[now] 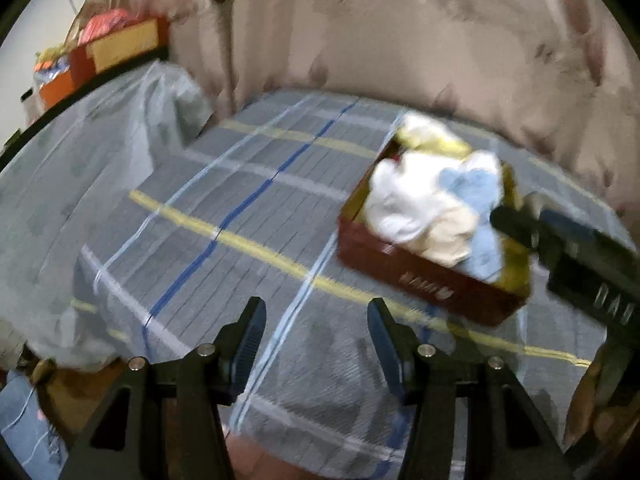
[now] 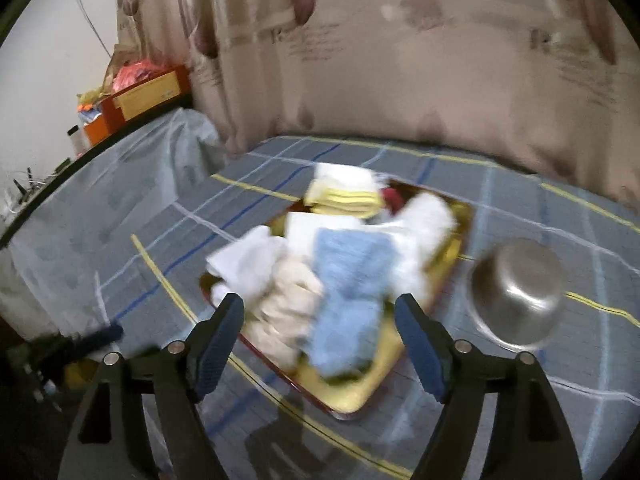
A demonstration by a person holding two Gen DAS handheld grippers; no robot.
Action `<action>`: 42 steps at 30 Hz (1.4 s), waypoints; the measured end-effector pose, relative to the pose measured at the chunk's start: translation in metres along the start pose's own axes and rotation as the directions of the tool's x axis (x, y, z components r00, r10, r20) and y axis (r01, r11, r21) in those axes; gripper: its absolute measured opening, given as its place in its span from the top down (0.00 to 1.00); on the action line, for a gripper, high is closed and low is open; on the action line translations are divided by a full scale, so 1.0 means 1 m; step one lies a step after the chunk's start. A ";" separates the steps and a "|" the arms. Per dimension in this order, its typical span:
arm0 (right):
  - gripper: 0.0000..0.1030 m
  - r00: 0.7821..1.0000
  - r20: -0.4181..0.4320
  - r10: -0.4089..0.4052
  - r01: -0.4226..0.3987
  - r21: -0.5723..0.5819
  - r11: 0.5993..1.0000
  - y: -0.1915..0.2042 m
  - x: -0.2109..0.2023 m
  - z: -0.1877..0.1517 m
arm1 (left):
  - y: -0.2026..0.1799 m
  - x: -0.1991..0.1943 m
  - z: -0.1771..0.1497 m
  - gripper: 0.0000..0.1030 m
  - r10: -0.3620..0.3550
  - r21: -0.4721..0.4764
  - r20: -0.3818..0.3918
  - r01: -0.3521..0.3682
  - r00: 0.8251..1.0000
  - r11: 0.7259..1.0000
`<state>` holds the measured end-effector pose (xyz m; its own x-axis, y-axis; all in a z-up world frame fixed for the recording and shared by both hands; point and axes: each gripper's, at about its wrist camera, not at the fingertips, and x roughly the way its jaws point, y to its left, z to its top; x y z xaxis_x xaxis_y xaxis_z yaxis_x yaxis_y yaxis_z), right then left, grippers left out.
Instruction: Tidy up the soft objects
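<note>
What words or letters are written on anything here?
Red box, front side: pale letters, upside down and too blurred to read.
Right gripper, on its body: pale marks, too blurred to read.
Curtain: faint lines of script, too small to read.
Nothing else with writing shows.

I see a bed with a grey plaid sheet (image 2: 520,208) crossed by yellow, blue and white lines. On it, off to the right, a steel pot (image 2: 516,294) lies tilted. A beige patterned curtain (image 2: 420,72) hangs behind the bed. At far left a dark shelf edge (image 1: 84,84) carries a yellow-and-red carton (image 2: 150,94) and an orange box (image 2: 96,132), with blurred clutter piled on top.
</note>
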<state>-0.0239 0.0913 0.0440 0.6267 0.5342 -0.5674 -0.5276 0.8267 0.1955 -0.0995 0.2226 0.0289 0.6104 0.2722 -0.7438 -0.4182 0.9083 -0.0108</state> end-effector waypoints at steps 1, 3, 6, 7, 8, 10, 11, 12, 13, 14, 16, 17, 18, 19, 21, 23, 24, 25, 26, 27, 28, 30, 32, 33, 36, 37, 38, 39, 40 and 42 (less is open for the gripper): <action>0.27 1.000 0.017 -0.014 0.014 -0.004 1.000 -0.002 -0.006 -0.002 | -0.002 -0.005 0.000 0.48 -0.023 0.004 0.039 0.023 0.999 1.000; 0.27 0.994 0.090 -0.060 0.061 -0.014 0.998 -0.003 -0.026 -0.010 | -0.003 -0.012 -0.002 0.48 -0.037 -0.005 0.107 0.038 0.994 0.999; 0.23 0.968 0.219 -0.119 0.123 -0.003 0.992 -0.005 -0.056 -0.016 | -0.004 -0.020 -0.002 0.48 -0.051 -0.011 0.202 0.054 0.978 0.998; 0.12 0.958 0.250 -0.139 0.142 0.003 0.990 -0.007 -0.063 -0.018 | -0.006 -0.021 -0.002 0.48 -0.060 -0.006 0.215 0.062 0.975 0.998; 0.04 0.941 0.293 -0.167 0.169 0.016 0.985 -0.008 -0.070 -0.021 | -0.008 -0.021 -0.002 0.48 -0.067 0.001 0.228 0.069 0.971 0.998; 0.04 0.922 0.340 -0.187 0.190 0.024 0.981 -0.010 -0.080 -0.026 | -0.015 -0.021 -0.004 0.48 -0.064 0.019 0.243 0.062 0.968 0.998; 0.04 0.914 0.356 -0.194 0.201 0.018 0.979 -0.010 -0.085 -0.029 | -0.019 -0.021 -0.004 0.48 -0.066 0.033 0.248 0.059 0.967 0.998; 0.04 0.908 0.368 -0.199 0.211 0.010 0.978 -0.009 -0.089 -0.030 | -0.021 -0.023 -0.005 0.48 -0.074 0.043 0.254 0.065 0.964 0.997; 0.04 0.905 0.375 -0.203 0.217 0.004 0.976 -0.008 -0.092 -0.032 | -0.025 -0.025 -0.006 0.48 -0.090 0.054 0.267 0.078 0.959 0.995; 0.03 0.902 0.379 -0.206 0.223 0.000 0.975 -0.007 -0.095 -0.033 | -0.028 -0.029 -0.008 0.48 -0.101 0.065 0.289 0.086 0.952 0.994; 0.03 0.906 0.372 -0.201 0.217 -0.002 0.976 -0.007 -0.099 -0.036 | -0.033 -0.036 -0.010 0.48 -0.096 0.073 0.319 0.077 0.943 0.994; 0.03 0.909 0.366 -0.201 0.217 0.000 0.976 -0.006 -0.101 -0.038 | -0.036 -0.040 -0.012 0.48 -0.087 0.076 0.326 0.066 0.941 0.995; 0.03 0.910 0.362 -0.204 0.218 0.003 0.976 -0.006 -0.101 -0.039 | -0.039 -0.042 -0.012 0.48 -0.065 0.076 0.328 0.042 0.943 0.996; 0.03 0.912 0.356 -0.204 0.216 0.006 0.976 -0.006 -0.101 -0.041 | -0.040 -0.043 -0.013 0.48 -0.049 0.074 0.326 0.026 0.944 0.997; 0.03 0.917 0.338 -0.214 0.223 0.012 0.975 -0.005 -0.100 -0.043 | -0.041 -0.043 -0.016 0.48 -0.033 0.065 0.313 0.013 0.949 0.998; 0.03 0.912 0.335 -0.236 0.247 0.009 0.969 -0.004 -0.101 -0.045 | -0.040 -0.043 -0.018 0.48 -0.022 0.048 0.303 0.008 0.953 0.999; 0.03 0.911 0.335 -0.240 0.252 0.010 0.968 -0.003 -0.102 -0.046 | -0.037 -0.042 -0.019 0.48 -0.037 0.037 0.301 0.027 0.953 0.999; 0.03 0.911 0.333 -0.243 0.254 0.013 0.967 -0.004 -0.102 -0.046 | -0.035 -0.042 -0.019 0.48 -0.051 0.030 0.296 0.044 0.954 0.999; 0.03 0.914 0.325 -0.244 0.252 0.019 0.968 -0.004 -0.102 -0.046 | -0.034 -0.040 -0.019 0.48 -0.065 0.022 0.285 0.061 0.956 0.998; 0.03 0.915 0.320 -0.247 0.253 0.023 0.967 -0.005 -0.102 -0.046 | -0.033 -0.038 -0.019 0.48 -0.068 0.016 0.272 0.067 0.960 0.998; 0.03 0.914 0.319 -0.249 0.255 0.024 0.967 -0.005 -0.102 -0.047 | -0.033 -0.036 -0.019 0.48 -0.062 0.011 0.260 0.061 0.963 0.998; 0.03 0.912 0.321 -0.256 0.265 0.018 0.964 -0.004 -0.102 -0.048 | -0.034 -0.034 -0.019 0.48 -0.053 0.018 0.251 0.050 0.966 0.999; 0.03 0.912 0.323 -0.252 0.264 0.006 0.965 -0.001 -0.103 -0.050 | -0.036 -0.031 -0.020 0.48 -0.050 0.029 0.241 0.045 0.969 0.999; 0.03 0.914 0.323 -0.246 0.260 0.001 0.966 0.000 -0.103 -0.051 | -0.036 -0.030 -0.021 0.48 -0.057 0.031 0.243 0.051 0.968 0.998; 0.03 0.908 0.335 -0.252 0.270 -0.006 0.963 0.003 -0.104 -0.053 | -0.038 -0.030 -0.023 0.48 -0.048 0.037 0.251 0.040 0.967 0.999; 0.03 0.906 0.339 -0.252 0.271 -0.009 0.962 0.004 -0.104 -0.054 | -0.038 -0.029 -0.023 0.48 -0.052 0.043 0.247 0.043 0.968 0.998; 0.03 0.907 0.338 -0.251 0.270 -0.010 0.963 0.004 -0.105 -0.055 | -0.039 -0.029 -0.024 0.48 -0.050 0.046 0.249 0.040 0.967 0.998; 0.03 0.908 0.336 -0.249 0.268 -0.010 0.963 0.004 -0.104 -0.055 | -0.039 -0.028 -0.024 0.48 -0.049 0.048 0.248 0.039 0.967 0.998; 0.03 0.909 0.334 -0.248 0.267 -0.010 0.964 0.004 -0.105 -0.054 | -0.039 -0.028 -0.024 0.48 -0.055 0.050 0.245 0.044 0.968 0.998; 0.03 0.908 0.336 -0.248 0.267 -0.010 0.964 0.004 -0.105 -0.054 | -0.040 -0.028 -0.023 0.48 -0.046 0.046 0.242 0.036 0.969 0.998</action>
<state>-0.1226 0.0286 0.0606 0.8931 0.3396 -0.2949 -0.3469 0.9375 0.0291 -0.1152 0.1716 0.0348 0.7736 0.2989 -0.5588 -0.3645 0.9312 -0.0066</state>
